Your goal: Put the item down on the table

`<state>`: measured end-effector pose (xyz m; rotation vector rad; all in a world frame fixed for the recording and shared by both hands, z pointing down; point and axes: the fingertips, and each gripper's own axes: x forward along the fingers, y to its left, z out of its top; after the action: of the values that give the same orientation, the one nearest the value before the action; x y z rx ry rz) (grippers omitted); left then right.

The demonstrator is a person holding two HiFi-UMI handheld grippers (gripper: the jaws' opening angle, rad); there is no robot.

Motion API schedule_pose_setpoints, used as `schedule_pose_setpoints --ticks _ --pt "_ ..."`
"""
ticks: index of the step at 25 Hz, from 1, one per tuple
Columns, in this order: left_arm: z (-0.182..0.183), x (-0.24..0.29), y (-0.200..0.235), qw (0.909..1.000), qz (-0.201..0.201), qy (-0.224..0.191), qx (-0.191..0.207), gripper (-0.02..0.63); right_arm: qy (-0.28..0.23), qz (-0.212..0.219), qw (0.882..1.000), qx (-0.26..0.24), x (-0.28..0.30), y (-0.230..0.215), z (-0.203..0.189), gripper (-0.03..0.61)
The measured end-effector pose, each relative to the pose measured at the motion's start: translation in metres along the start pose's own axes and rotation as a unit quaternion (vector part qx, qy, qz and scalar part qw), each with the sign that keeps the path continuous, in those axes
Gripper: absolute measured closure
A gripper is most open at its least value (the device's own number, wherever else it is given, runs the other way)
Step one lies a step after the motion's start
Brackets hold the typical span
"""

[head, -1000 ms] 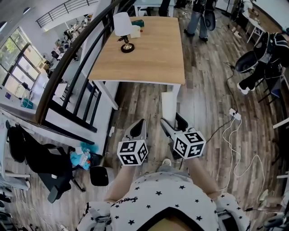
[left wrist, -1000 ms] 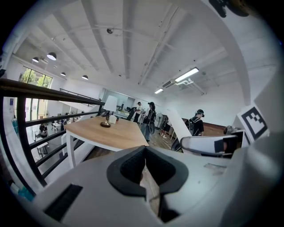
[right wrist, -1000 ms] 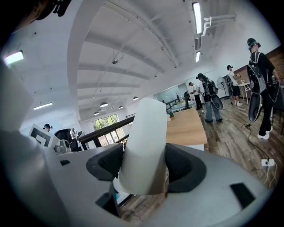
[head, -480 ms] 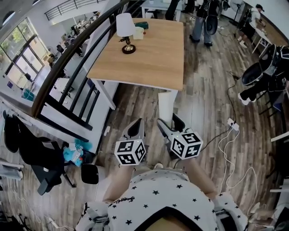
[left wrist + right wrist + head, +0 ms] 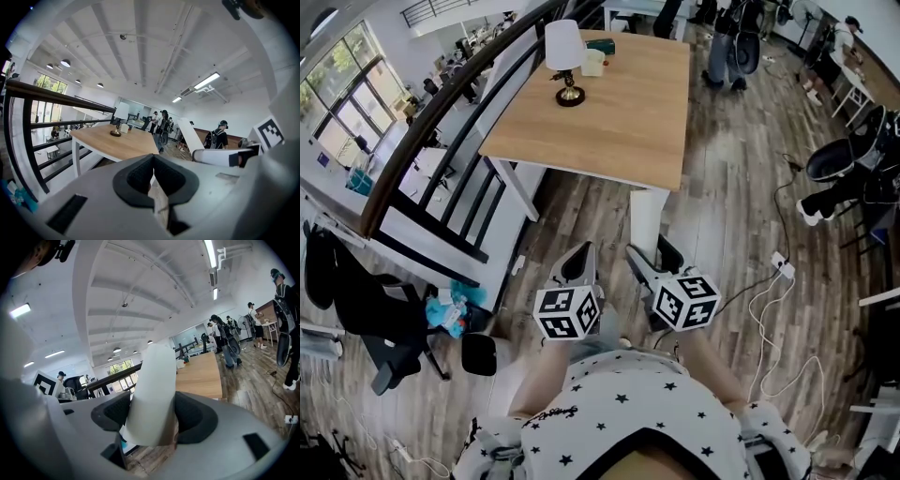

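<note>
A tall white tube-shaped item stands upright between the jaws of my right gripper, which is shut on its lower part. In the head view the item shows above the wooden floor, short of the wooden table. My right gripper and left gripper are held side by side close to my body. The left gripper is shut with nothing in it. From the left gripper view the item slants up at the right.
On the table's far end stand a lamp and a cup. A dark railing runs along the left. People stand beyond the table. A black chair and floor cables lie to the right.
The table has drawn nearer and lower in the head view as I walk towards it. Both grippers keep their pose, the right one still holding the white item.
</note>
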<state>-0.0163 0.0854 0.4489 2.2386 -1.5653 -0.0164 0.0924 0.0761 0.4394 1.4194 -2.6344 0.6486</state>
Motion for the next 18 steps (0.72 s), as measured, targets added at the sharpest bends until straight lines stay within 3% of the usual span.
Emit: schedule_pose_setpoints --ticks 8,18 --pt "0.007 0.052 0.017 1.0000 -0.004 0.007 -0.002 0.601 -0.005 -0.005 1.000 0.003 0.042 -0.031 0.017 0.285" --pt "0.043 0.145 0.051 0.9996 -0.025 0.013 0.005 0.601 -0.012 -0.016 1.000 0.002 0.127 -0.070 0.061 0.285"
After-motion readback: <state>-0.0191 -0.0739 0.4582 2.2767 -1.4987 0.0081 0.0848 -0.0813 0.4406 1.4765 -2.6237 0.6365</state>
